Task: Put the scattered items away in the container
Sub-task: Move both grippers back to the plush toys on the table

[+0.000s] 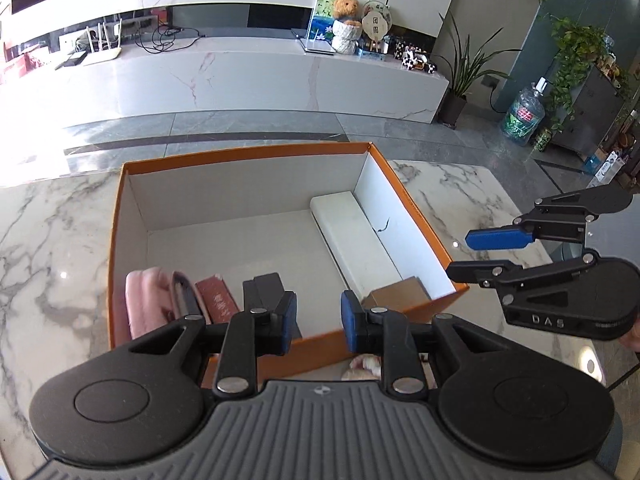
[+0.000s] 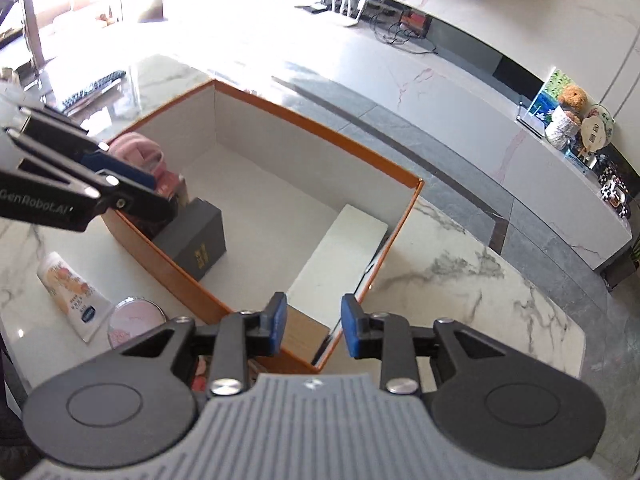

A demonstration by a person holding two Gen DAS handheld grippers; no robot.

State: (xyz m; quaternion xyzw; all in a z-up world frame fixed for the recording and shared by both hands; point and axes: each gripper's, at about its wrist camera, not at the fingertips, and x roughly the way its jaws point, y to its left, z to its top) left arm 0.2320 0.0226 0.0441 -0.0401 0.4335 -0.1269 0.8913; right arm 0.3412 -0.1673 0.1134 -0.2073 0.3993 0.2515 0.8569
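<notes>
Both grippers, left (image 1: 319, 322) and right (image 2: 313, 326), hover narrowly parted and empty above the orange cardboard box (image 1: 120, 216), seemingly between pickups, while the cream tube (image 2: 72, 294) waits outside.

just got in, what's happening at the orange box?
A person holds two grippers over the orange box on the marble table; the left gripper and right gripper are both open and empty. Inside already: a pink pouch, black box, white box. A cream tube and round pink compact are outside.

orange box (image 1: 256, 364): open, on marble | inside: pink pouch (image 1: 148, 304), black box (image 2: 196, 240), white slab (image 1: 352, 236)
</notes>
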